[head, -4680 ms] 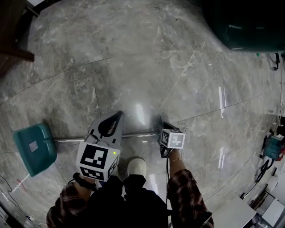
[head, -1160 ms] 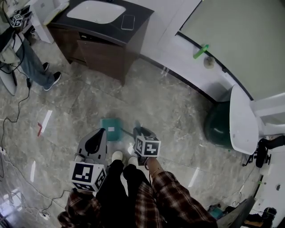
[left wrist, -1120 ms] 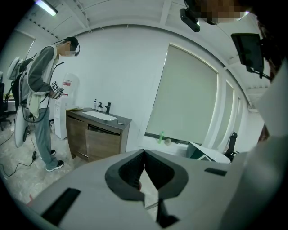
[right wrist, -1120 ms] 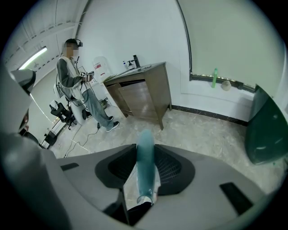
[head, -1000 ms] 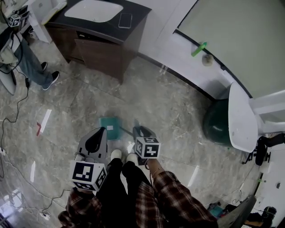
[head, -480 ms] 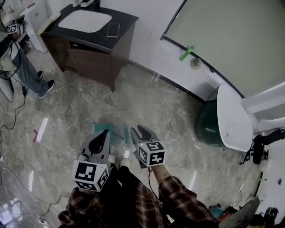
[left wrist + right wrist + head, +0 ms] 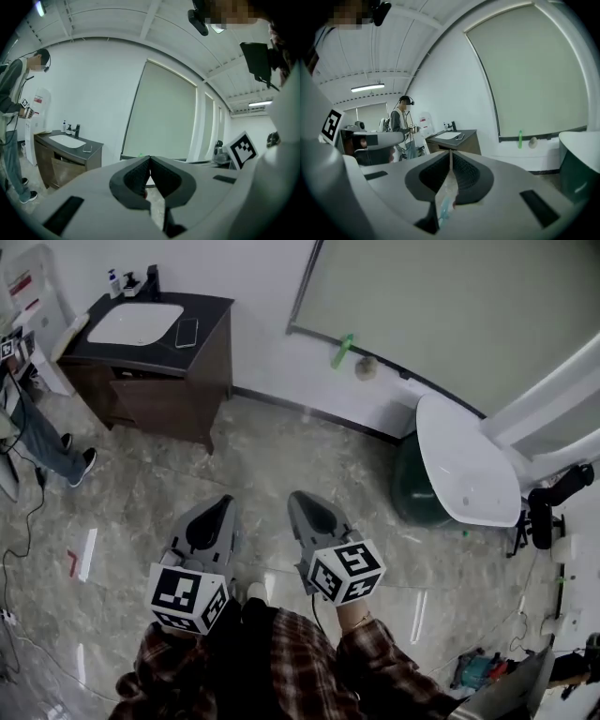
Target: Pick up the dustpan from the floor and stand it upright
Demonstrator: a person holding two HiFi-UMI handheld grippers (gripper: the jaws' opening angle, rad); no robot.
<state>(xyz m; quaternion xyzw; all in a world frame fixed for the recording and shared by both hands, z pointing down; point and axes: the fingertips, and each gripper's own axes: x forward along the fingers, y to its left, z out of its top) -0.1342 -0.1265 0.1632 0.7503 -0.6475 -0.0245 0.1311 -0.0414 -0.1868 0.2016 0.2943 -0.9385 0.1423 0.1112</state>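
Both grippers are held up in front of me and point about level at the far wall. In the head view my left gripper (image 7: 223,502) is shut, its tips together with nothing between them, as the left gripper view (image 7: 150,158) confirms. My right gripper (image 7: 298,497) has just been closing. Its tips meet in the right gripper view (image 7: 450,152) and hold nothing. The head view shows no dustpan; the grippers cover the floor by my feet. A thin teal strip (image 7: 442,208) shows through the gap behind the right jaws; I cannot tell if it is the dustpan.
A dark vanity (image 7: 202,348) with a white sink (image 7: 136,322) and a phone (image 7: 187,332) stands at the back left. A person (image 7: 33,432) stands at the left edge. A dark green bin (image 7: 412,493) with a white lid (image 7: 464,470) is at the right. Red tape (image 7: 73,563) marks the floor.
Both grippers have risen and tilted up toward the wall. The right jaws went from wide open to shut. The teal dustpan seen between the grippers earlier is now out of sight.
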